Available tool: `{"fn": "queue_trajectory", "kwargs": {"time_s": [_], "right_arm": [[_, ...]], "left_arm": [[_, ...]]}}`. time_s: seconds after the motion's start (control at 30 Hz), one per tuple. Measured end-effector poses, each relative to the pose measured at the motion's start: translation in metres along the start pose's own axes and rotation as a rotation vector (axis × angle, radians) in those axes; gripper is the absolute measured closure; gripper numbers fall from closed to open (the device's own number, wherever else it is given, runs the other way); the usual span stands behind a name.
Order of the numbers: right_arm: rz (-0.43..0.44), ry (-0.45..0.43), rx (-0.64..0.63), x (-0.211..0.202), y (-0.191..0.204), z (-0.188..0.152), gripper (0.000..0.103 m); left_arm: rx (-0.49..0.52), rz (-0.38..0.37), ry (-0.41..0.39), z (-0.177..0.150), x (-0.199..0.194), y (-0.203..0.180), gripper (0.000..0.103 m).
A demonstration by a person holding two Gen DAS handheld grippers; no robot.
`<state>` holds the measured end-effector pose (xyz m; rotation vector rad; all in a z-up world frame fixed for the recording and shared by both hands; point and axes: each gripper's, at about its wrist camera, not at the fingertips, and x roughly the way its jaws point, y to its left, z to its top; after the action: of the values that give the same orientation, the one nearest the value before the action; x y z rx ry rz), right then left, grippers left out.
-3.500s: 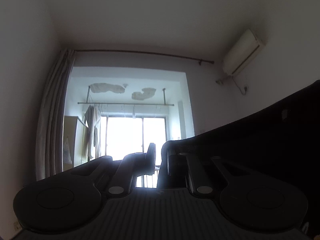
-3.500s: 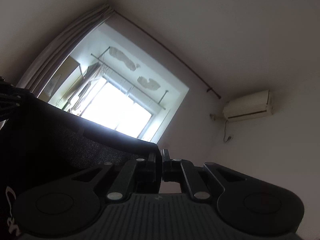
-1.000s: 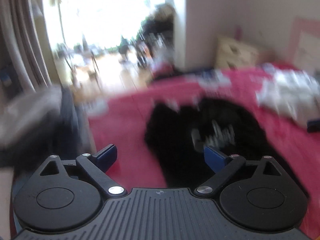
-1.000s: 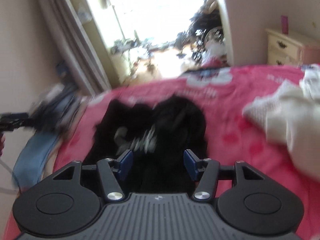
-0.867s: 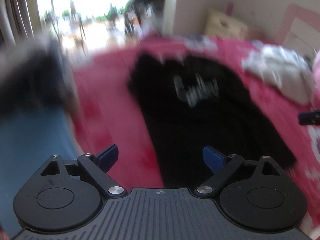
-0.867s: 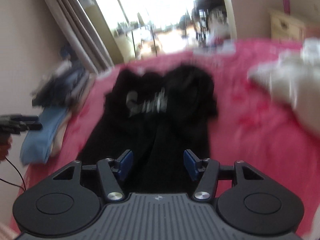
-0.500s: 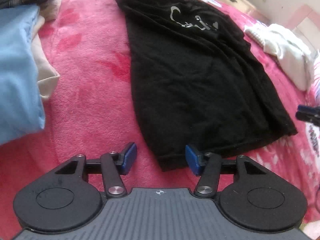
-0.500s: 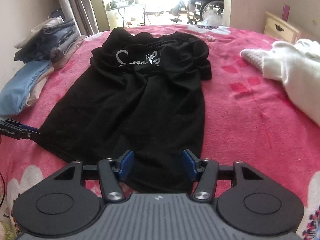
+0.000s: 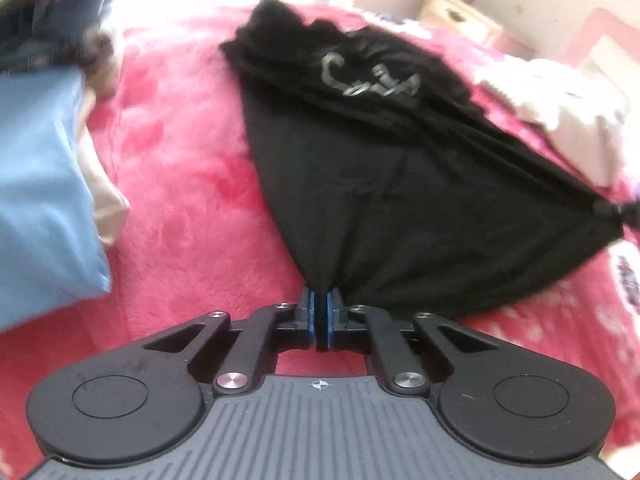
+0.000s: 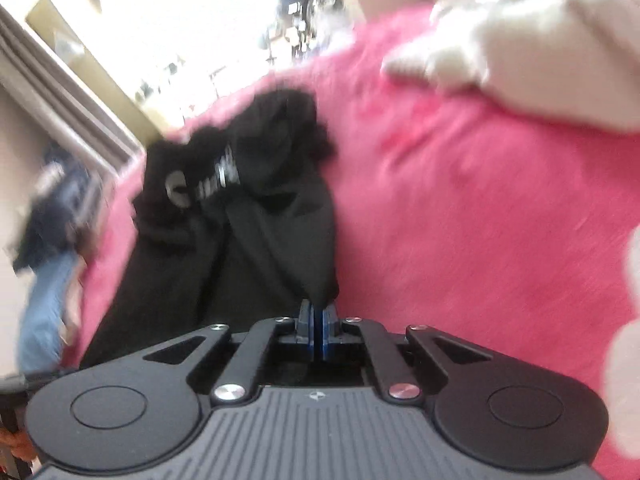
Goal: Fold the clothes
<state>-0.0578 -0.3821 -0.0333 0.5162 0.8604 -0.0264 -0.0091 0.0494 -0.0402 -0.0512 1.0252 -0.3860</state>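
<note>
We are pinching the black shirt (image 9: pixel 400 184) at its hem corners: our left gripper (image 9: pixel 320 304) and right gripper (image 10: pixel 319 314) are each pressed together on the cloth. The shirt is lying stretched across the pink blanket (image 9: pixel 188 184), beside folded clothes (image 9: pixel 40 184).

Bare pink blanket (image 9: pixel 180 184) separates black shirt (image 9: pixel 400 184) from folded pile (image 9: pixel 44 184).

The left gripper (image 9: pixel 320 312) pinches the near hem corner of the black T-shirt (image 9: pixel 400 184) (silver script on its chest) spread across the pink blanket (image 9: pixel 180 184); folded clothes (image 9: pixel 40 180) sit at its left edge.
</note>
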Motion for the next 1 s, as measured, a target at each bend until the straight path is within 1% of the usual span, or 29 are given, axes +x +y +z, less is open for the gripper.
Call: {"fn": "queue_trajectory", "kwargs": {"time_s": [0.1, 0.17, 0.23, 0.3, 0.4, 0.43, 0.5, 0.57, 0.63, 0.67, 0.7, 0.73, 0.77, 0.8, 0.83, 0.9, 0.93, 1.0], "right_arm": [[-0.021, -0.010, 0.029, -0.035, -0.016, 0.019, 0.099], [-0.058, 0.015, 0.031, -0.039, -0.024, 0.021, 0.099], [-0.105, 0.082, 0.057, -0.025, -0.036, 0.014, 0.099], [-0.152, 0.147, 0.085, -0.008, -0.049, 0.002, 0.099], [-0.218, 0.211, 0.145, 0.011, -0.066, -0.017, 0.099], [-0.216, 0.215, 0.156, 0.008, -0.066, -0.022, 0.099], [-0.220, 0.200, 0.121, -0.009, -0.060, -0.024, 0.099], [-0.235, 0.187, 0.086, -0.028, -0.054, -0.026, 0.099], [-0.242, 0.204, 0.107, -0.033, -0.059, -0.027, 0.099], [-0.262, 0.222, 0.103, -0.030, -0.062, -0.031, 0.098], [-0.297, 0.238, 0.077, -0.024, -0.065, -0.034, 0.094], [-0.333, 0.254, 0.052, -0.017, -0.068, -0.037, 0.080], [-0.362, 0.259, 0.044, -0.013, -0.071, -0.040, 0.072], [-0.391, 0.264, 0.036, -0.010, -0.074, -0.042, 0.062], [-0.396, 0.253, 0.037, -0.012, -0.073, -0.041, 0.062], [-0.422, 0.215, 0.017, -0.022, -0.067, -0.036, 0.060], [-0.435, 0.184, -0.039, -0.026, -0.056, -0.030, 0.056], [-0.460, 0.122, -0.151, -0.033, -0.034, -0.018, 0.055]], "left_arm": [[0.023, -0.064, 0.035, 0.001, -0.026, -0.001, 0.099], [0.030, -0.105, 0.073, -0.001, -0.029, -0.007, 0.099], [0.047, -0.130, 0.122, -0.009, -0.019, -0.016, 0.100], [0.085, -0.118, 0.174, -0.022, -0.001, -0.024, 0.100], [0.041, -0.143, 0.306, -0.043, 0.027, -0.026, 0.100], [0.054, -0.154, 0.316, -0.048, 0.026, -0.029, 0.100], [0.096, -0.197, 0.316, -0.053, 0.014, -0.034, 0.100], [0.175, -0.212, 0.288, -0.054, 0.003, -0.039, 0.100], [0.189, -0.244, 0.319, -0.055, 0.009, -0.039, 0.100], [0.195, -0.260, 0.334, -0.055, 0.013, -0.039, 0.099], [0.195, -0.271, 0.379, -0.059, 0.023, -0.039, 0.098], [0.196, -0.270, 0.400, -0.065, 0.031, -0.038, 0.098], [0.198, -0.268, 0.421, -0.071, 0.038, -0.036, 0.096], [0.191, -0.270, 0.414, -0.075, 0.038, -0.033, 0.094], [0.180, -0.285, 0.409, -0.076, 0.035, -0.029, 0.090], [0.178, -0.303, 0.420, -0.077, 0.025, -0.022, 0.068], [0.182, -0.298, 0.417, -0.078, 0.021, -0.017, 0.065], [0.191, -0.288, 0.410, -0.078, 0.014, -0.010, 0.061]]}}
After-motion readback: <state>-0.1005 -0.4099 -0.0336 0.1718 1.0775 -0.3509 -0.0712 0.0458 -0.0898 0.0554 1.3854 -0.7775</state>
